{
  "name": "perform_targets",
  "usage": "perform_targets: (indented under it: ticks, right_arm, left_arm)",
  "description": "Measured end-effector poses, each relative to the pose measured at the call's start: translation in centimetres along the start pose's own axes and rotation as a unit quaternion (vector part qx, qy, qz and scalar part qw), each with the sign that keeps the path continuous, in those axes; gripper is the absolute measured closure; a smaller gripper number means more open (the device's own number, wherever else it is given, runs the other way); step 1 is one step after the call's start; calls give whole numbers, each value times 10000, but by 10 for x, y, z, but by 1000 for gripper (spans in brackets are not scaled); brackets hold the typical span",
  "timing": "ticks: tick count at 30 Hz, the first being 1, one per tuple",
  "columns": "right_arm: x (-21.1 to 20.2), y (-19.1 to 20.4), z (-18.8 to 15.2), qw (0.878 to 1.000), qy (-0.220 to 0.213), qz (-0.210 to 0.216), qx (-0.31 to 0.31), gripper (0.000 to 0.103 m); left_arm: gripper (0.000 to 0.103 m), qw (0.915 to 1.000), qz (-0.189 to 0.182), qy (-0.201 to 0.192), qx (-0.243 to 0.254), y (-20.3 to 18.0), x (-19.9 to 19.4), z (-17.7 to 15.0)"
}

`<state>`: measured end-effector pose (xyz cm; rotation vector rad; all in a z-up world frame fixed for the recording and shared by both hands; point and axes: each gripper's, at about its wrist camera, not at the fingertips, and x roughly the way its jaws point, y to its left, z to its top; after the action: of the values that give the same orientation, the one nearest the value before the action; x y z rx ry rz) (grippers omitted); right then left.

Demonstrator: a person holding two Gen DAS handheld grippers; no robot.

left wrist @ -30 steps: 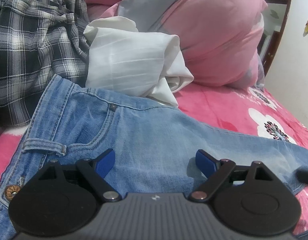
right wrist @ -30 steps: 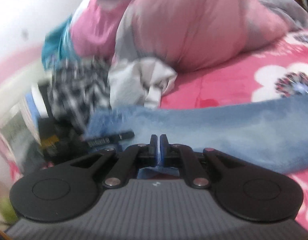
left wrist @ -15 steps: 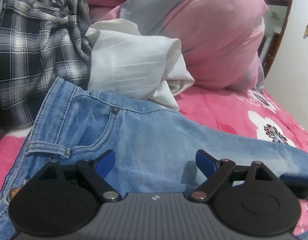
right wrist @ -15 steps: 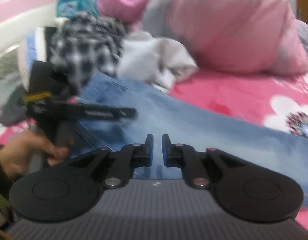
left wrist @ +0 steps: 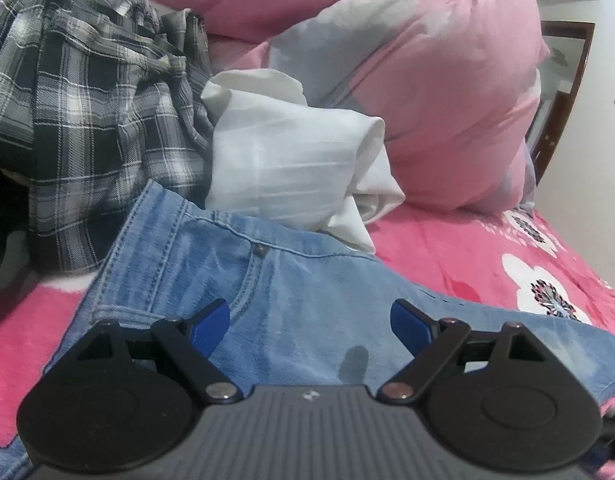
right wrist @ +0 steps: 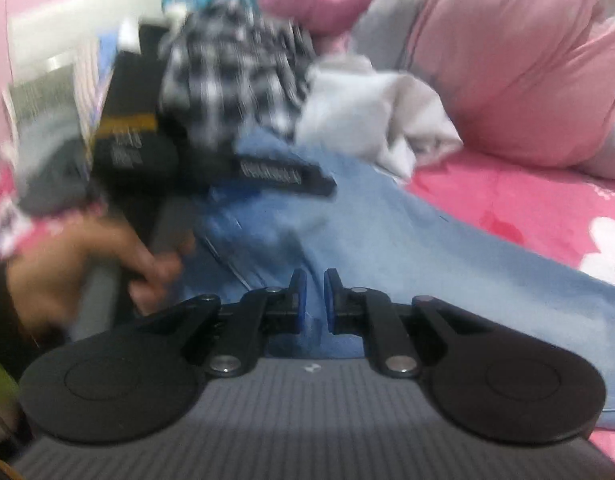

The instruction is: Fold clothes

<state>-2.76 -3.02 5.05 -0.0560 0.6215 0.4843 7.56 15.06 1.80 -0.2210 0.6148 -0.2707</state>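
Jeans [left wrist: 291, 304] lie flat across the pink bedspread [left wrist: 467, 256], waistband toward the plaid shirt [left wrist: 87, 120]. Left gripper [left wrist: 309, 322] hovers over the hip, jaws wide apart and empty; right gripper [right wrist: 311, 300] has just cracked open, nothing between its pads. Best practice: pinch waistband and leg edge squarely before folding.

Plaid shirt [left wrist: 87, 120], white cloth [left wrist: 291, 168], pillow [left wrist: 447, 92] apparently crowd behind jeans [left wrist: 307, 300]; right open.
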Motion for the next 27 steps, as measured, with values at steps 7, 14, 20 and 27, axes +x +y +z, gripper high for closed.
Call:
perform_targets:
  ticks: [7, 14, 20, 27]
  right_arm:
    - [26, 0, -16, 9926, 708, 742, 657, 92]
    - [40, -17, 9, 9854, 510, 840, 1392, 92]
    - [60, -14, -15, 9728, 748, 1230, 1817, 93]
    - [29, -9, -27, 9685, 410, 1444, 1986, 92]
  left_arm:
    - [14, 9994, 120, -122, -294, 15, -4, 6]
    - [14, 9988, 157, -157, -432, 21, -6, 8]
    - [14, 9992, 124, -124, -369, 16, -3, 7]
    - [14, 9999, 63, -111, -60, 2, -2, 0]
